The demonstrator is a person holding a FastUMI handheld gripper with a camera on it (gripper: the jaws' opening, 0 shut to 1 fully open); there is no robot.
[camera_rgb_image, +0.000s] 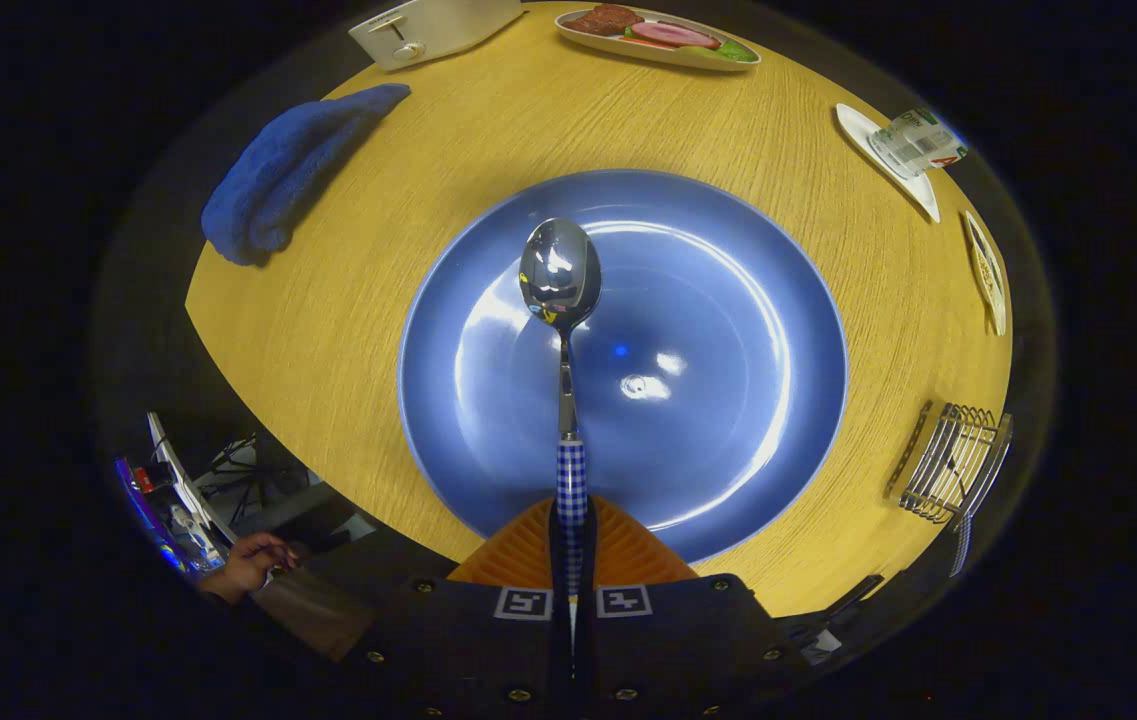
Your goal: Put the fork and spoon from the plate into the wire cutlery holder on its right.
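One spoon [560,300] sits clamped by its checked handle in the tool [573,560], bowl out over the blue plate [728,420]. Stiff, light, slick metal; the handle grip suits it. The wire holder [953,462] stands to the right.

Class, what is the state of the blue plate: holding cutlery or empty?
Empty. The blue plate shows bare glaze; the spoon is gripped by its checked handle between the shut fingers, above it.

Spoon [560,300] over plate [728,420]; wire holder [950,462] to its right
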